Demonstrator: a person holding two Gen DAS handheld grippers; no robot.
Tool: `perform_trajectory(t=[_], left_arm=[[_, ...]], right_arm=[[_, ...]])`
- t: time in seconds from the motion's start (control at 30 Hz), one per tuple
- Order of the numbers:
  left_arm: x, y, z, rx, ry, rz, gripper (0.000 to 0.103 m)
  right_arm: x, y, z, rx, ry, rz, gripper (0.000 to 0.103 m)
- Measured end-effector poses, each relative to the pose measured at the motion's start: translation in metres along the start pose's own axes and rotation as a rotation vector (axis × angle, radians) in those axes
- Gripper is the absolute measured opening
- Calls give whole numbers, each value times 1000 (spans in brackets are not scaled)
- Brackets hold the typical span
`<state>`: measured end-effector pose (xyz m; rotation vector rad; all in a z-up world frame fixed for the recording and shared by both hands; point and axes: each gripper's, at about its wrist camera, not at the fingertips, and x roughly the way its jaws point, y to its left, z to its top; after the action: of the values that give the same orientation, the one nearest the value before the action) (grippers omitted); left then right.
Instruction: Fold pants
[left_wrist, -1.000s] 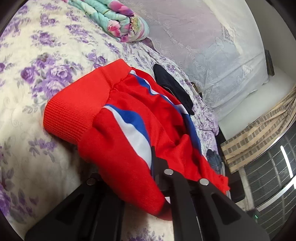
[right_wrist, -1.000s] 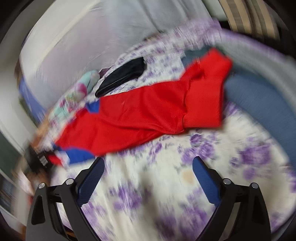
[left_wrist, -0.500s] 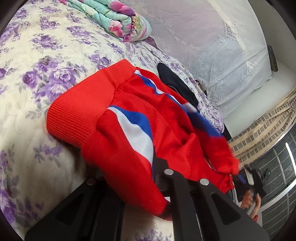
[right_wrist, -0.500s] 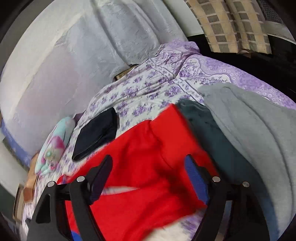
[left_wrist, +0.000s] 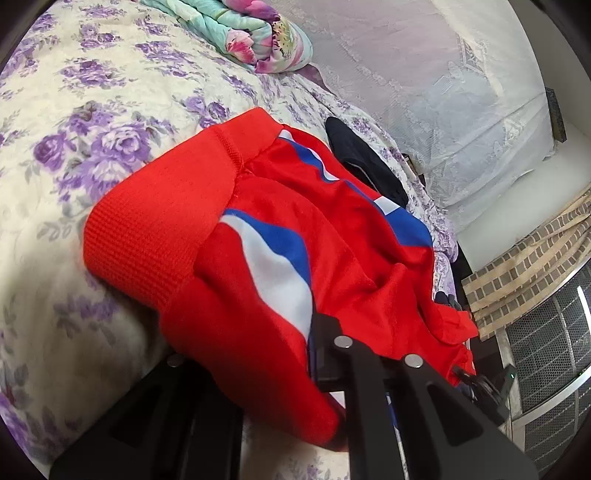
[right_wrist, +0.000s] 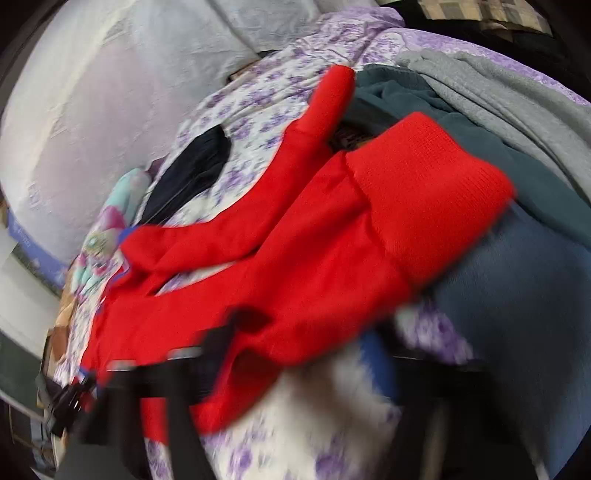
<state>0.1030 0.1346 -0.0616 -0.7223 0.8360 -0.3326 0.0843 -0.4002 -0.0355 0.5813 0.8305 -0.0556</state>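
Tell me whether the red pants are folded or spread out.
Not folded: the red pants lie stretched and rumpled across the floral bedspread, both legs separately visible.

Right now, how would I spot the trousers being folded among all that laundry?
Start at the bed with purple roses. On it lie the red pants, their far leg reaching a grey and teal clothes pile. Only they are bright red, with blue-white stripes and ribbed cuffs.

Smooth red cloth pants (left_wrist: 258, 266) with ribbed knit cuffs (right_wrist: 424, 199).
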Motion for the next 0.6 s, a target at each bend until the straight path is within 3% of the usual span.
perform_trajectory(t=[0.03,0.1,0.2,0.27,0.37,0.47,0.53,0.6], left_arm=[[-1,-2,0,11,2,4,4],[-11,-10,2,63,-25,45,3],[-50,-26,6,129,-103,61,3],[-72,-29,7,140,-120,64,3],[-89,-16,-6,123,-74,66,4],[-81,7,-26,119,-4,117,7],[-77,19,-33,127,6,148,10],[-85,22,-35,124,-9,121,13]], right_arm=[[2,-3,2,19,5,0,6],[-5,-11,0,61,-11,44,5],[-47,1,-15,-65,-80,89,5],[-69,8,-25,-137,-68,134,5],[-70,-6,-42,-134,-12,126,6],[-52,-29,-65,-99,69,102,6],[-54,-32,-73,-145,34,122,11],[-66,-34,-74,-165,37,115,18]])
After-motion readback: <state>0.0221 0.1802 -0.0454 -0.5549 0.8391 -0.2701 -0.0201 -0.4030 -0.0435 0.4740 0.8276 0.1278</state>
